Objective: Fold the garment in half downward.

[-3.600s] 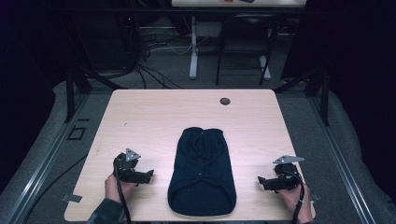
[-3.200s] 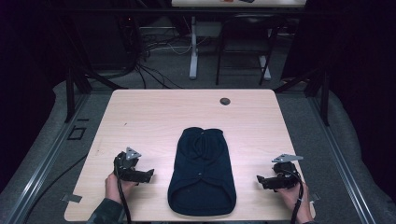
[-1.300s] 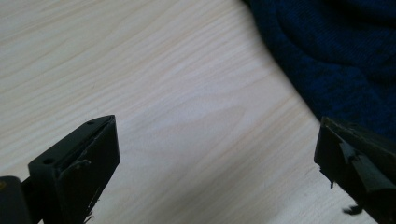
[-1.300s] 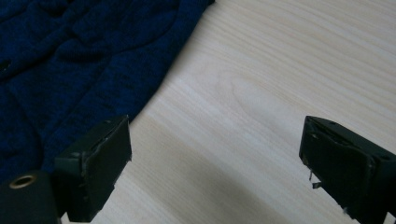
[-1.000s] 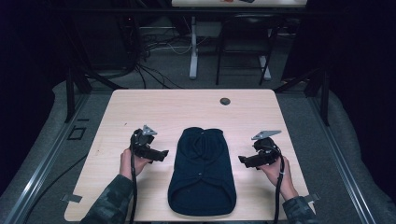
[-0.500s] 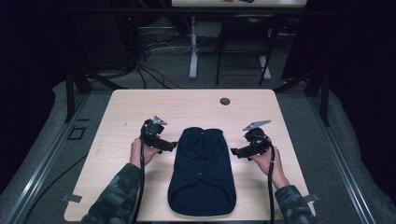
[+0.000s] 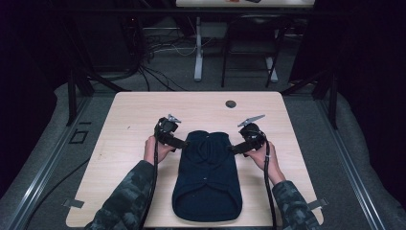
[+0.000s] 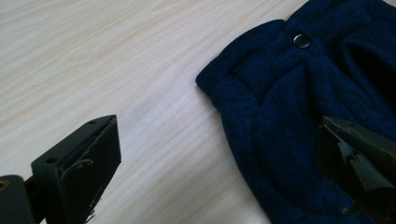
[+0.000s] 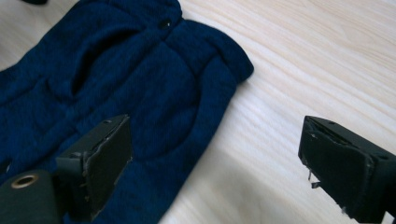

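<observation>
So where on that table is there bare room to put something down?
Bare wood lies beyond the garment toward the far edge, apart from a small dark disc, and along both side edges. It is crowded mid-table, where the left gripper and right gripper flank the garment's top.

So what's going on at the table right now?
A person holds a gripper in each hand at the far corners of a dark blue knitted garment lying flat on the wooden table. The left gripper and right gripper both have their jaws open, each straddling the garment's edge. Nothing is gripped yet.
</observation>
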`<state>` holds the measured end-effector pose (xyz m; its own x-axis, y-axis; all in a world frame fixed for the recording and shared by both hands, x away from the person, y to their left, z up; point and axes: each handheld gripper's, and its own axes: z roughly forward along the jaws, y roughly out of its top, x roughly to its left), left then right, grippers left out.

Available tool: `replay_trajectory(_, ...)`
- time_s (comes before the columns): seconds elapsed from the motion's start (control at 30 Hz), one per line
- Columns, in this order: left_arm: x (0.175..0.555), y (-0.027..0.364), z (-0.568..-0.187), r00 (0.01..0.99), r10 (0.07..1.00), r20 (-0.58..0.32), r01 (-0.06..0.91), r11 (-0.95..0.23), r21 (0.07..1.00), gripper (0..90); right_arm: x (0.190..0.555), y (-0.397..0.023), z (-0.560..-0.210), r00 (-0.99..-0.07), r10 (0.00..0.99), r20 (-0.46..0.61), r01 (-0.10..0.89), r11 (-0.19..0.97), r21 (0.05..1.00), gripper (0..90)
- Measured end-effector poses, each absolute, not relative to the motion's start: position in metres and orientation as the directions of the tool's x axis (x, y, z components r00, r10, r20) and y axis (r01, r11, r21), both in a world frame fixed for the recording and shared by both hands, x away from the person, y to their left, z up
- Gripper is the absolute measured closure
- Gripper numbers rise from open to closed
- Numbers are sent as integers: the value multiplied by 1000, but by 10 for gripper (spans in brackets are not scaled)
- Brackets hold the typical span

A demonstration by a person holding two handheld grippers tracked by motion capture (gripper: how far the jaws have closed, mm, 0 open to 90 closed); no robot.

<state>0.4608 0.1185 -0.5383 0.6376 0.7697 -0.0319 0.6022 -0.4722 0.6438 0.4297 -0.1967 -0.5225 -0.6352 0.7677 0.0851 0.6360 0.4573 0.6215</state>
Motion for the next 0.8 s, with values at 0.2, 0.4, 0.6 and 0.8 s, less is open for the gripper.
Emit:
replay_trajectory(0.2,471,109,-543,637,769,-50,615,-468,635,15,446,-184,-528,-634,766,111,653,452,608,104)
replay_trajectory(0.4,485,95,-549,635,771,-50,628,-477,615,56,463,-175,-535,-629,770,108,662,457,594,135)
replay_trajectory(0.6,494,84,-555,638,769,-39,632,-494,597,153,479,-166,-544,-613,781,122,687,451,569,233)
replay_trajectory(0.8,496,80,-560,660,749,-61,632,-509,585,314,488,-160,-551,-608,784,125,701,455,550,391)
